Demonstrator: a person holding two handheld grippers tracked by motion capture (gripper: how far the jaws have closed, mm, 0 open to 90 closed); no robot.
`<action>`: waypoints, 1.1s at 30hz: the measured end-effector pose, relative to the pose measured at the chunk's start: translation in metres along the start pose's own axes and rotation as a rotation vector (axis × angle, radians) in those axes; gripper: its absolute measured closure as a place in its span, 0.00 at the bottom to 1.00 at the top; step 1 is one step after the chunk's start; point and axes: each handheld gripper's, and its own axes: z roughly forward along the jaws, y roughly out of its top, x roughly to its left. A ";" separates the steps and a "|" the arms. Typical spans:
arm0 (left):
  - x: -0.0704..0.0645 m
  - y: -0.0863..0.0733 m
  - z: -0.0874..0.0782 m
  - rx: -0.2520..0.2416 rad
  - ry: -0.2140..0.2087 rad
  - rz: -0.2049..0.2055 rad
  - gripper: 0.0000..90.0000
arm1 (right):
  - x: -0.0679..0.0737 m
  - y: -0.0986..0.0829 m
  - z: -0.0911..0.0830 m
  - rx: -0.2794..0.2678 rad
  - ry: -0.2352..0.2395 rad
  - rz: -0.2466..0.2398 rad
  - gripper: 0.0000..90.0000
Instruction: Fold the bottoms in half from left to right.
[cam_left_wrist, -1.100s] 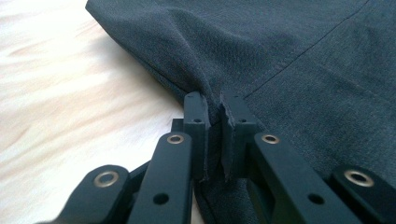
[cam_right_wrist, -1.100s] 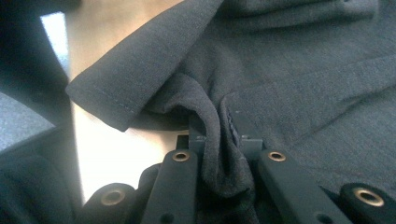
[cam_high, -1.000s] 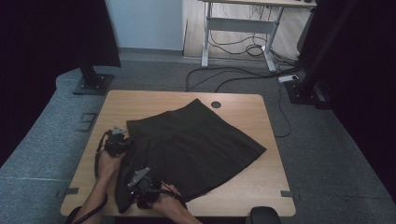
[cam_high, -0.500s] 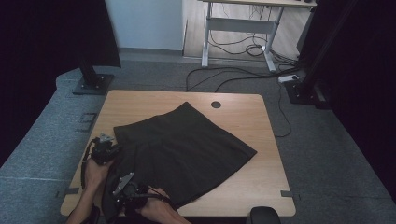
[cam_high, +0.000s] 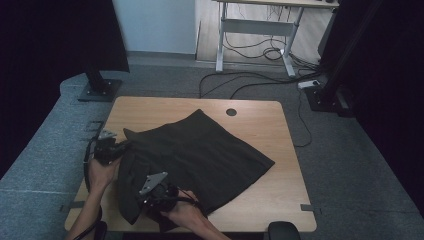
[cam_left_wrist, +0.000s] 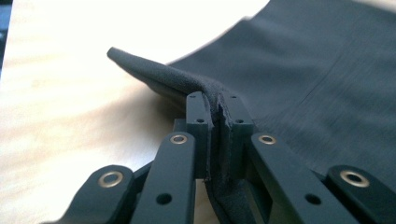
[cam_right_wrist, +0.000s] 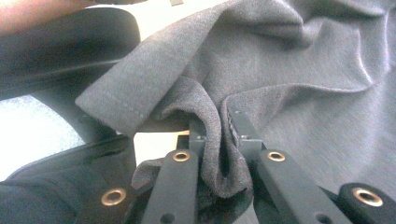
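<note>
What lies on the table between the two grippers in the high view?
Only the dark skirt: its gathered near-left edge runs from the left gripper to the right gripper, both clamped on it, as the high view shows.

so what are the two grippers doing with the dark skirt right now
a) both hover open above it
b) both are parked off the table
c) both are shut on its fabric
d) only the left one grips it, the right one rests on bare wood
c: in the left gripper view the left gripper has its jaws closed on a fold of the dark skirt, and in the right gripper view the right gripper pinches bunched fabric the same way.
</note>
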 end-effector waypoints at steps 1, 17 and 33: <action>-0.003 0.006 -0.001 -0.007 -0.006 0.004 0.93 | -0.002 -0.002 -0.006 -0.007 -0.010 0.004 0.91; -0.074 0.091 0.024 -0.086 -0.077 0.110 0.93 | -0.047 -0.044 -0.105 -0.110 -0.175 0.115 0.91; -0.136 0.153 0.049 -0.128 -0.085 0.241 0.93 | -0.089 -0.081 -0.180 -0.168 -0.342 0.216 0.91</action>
